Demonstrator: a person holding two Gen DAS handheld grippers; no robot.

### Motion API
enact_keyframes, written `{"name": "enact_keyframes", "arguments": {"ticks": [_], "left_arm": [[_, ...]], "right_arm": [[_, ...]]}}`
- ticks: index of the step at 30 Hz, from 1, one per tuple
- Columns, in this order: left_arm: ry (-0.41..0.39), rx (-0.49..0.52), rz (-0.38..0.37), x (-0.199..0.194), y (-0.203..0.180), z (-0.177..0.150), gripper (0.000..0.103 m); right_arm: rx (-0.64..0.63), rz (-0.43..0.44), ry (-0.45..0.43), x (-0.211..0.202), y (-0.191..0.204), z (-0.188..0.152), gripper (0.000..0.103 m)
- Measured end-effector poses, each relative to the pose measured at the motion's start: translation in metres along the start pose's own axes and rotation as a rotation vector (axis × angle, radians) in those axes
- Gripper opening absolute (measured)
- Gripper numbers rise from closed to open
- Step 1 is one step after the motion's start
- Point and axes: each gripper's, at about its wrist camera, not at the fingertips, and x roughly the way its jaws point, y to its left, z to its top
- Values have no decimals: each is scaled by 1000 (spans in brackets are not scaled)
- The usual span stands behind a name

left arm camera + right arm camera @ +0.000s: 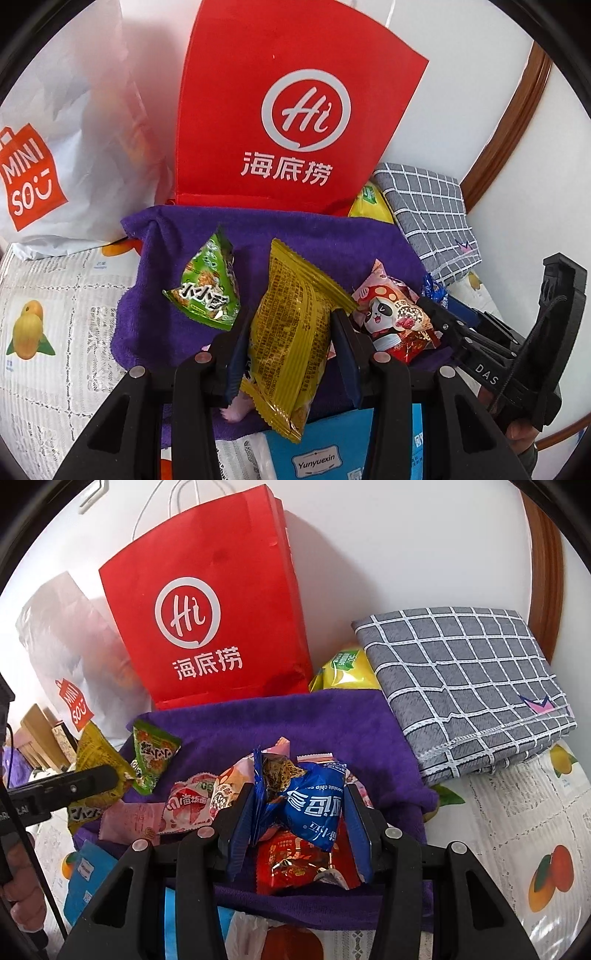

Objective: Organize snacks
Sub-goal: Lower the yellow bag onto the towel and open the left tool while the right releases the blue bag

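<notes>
your left gripper [290, 332] is clamping the yellow snack packet [291, 332] between its blue pads, the packet standing lengthwise along the fingers with its crimped top pointing away from you and its lower end hanging below the jaws over the purple towel [177, 332]. your right gripper [299, 808] is squeezing the blue cookie packet [314, 805], which is sitting crumpled between the fingers, its torn top splaying open toward the left pad. the blue packet is resting just above a red wrapped snack [295, 860], with pink strawberry packets [188, 801] lying just to the left on the same towel.

the left wrist view is giving you the panda-print packet [391, 317] lying just right of the held yellow packet, and your right gripper coming in from the right edge beside it. it is also showing the green snack packet [207, 288] sitting on the towel just left of the yellow one. the right wrist view is showing that green packet near the towel's far left corner, and your left gripper's finger crossing in front of the yellow packet at the left edge.

both views are showing the red paper bag [207, 609] standing upright behind the towel, the white minisō bag [55, 147] to its left, and the grey checked cloth [469, 686] folded to its right, with a yellow bag [343, 668] wedged between red bag and cloth
</notes>
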Motion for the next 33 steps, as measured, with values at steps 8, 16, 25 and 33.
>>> {"name": "enact_keyframes", "arguments": {"ticks": [8,16,25,33], "left_arm": [[40,10,33,11,0,-4,41],[53,11,42,13,-1,-1,41],[4,-5,33,-3,1,3,67],[-24,11,49,-24,-6,4,69]], "right_arm": [[-7,5,35,9,3,0,49],[-78,-19,35,8,20,1,52],[-55,7,4,-3,18,4,68],[-98,9,-78,-32,29,8,73]]}}
